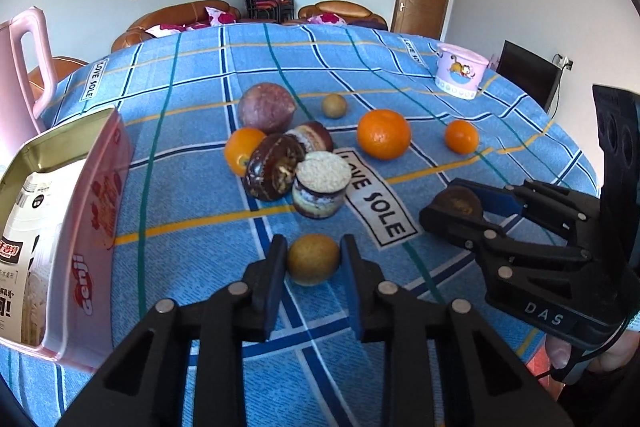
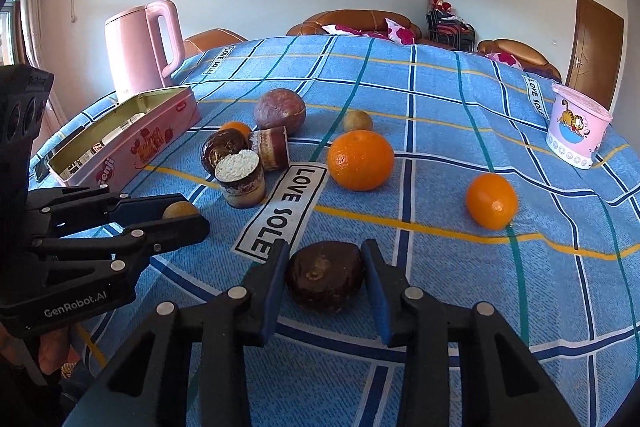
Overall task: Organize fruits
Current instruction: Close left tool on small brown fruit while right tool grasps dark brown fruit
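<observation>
my left gripper (image 1: 313,259) has its blue pads against both sides of a small tan longan (image 1: 313,259), low on the table (image 1: 440,367) just beside the pink genji tin (image 1: 100,227). my right gripper (image 2: 325,277) brackets a dark brown passion fruit (image 2: 325,277); the left pad touches it, but i cannot tell if the right pad is quite closed on it. both fruits seem to sit on the blue checked cloth (image 2: 520,307), so i judge the step to be the grasp, lift not yet begun. next i would firm both grips, raise them, and carry them to a container, perhaps the pink garfield tub (image 2: 578,131).

the passion fruit looks wrinkled and dented, the longan smooth and round. further out lie two oranges (image 2: 360,159) (image 2: 491,201), a third orange (image 1: 242,151) behind three chocolate cakes (image 1: 320,185), a larger purple passion fruit (image 1: 266,109), another longan (image 1: 334,105), and a pink kettle (image 2: 140,47).
</observation>
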`<state>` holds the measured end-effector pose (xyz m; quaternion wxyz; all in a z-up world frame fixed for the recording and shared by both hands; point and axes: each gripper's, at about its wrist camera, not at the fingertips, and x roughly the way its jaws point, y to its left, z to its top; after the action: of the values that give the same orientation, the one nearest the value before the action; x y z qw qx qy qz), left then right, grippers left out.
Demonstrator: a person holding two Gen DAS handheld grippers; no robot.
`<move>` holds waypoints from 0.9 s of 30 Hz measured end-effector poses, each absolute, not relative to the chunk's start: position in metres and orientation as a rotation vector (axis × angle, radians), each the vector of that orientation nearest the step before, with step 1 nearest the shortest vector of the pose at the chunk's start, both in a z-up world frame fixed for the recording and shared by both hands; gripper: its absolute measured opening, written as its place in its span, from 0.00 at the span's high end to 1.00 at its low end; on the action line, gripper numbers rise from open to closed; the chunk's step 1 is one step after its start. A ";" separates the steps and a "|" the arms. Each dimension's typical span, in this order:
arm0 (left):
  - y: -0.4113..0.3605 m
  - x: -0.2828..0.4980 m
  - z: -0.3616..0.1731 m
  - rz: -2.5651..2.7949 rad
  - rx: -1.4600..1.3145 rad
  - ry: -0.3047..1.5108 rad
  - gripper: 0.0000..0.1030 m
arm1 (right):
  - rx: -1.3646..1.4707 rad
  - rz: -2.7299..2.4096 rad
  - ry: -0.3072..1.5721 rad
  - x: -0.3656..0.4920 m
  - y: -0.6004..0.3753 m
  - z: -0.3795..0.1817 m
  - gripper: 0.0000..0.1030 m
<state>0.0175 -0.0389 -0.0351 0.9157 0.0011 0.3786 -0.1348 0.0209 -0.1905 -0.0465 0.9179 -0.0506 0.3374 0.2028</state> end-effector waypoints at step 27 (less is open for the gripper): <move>-0.035 0.003 -0.027 -0.233 -0.009 0.649 0.72 | -0.091 0.448 0.553 0.007 -0.194 -0.038 0.62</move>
<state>0.0034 -0.0350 -0.0272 0.9411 -0.0042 0.3183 -0.1144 0.0067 -0.1945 -0.0382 0.9363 -0.0446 0.2707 0.2193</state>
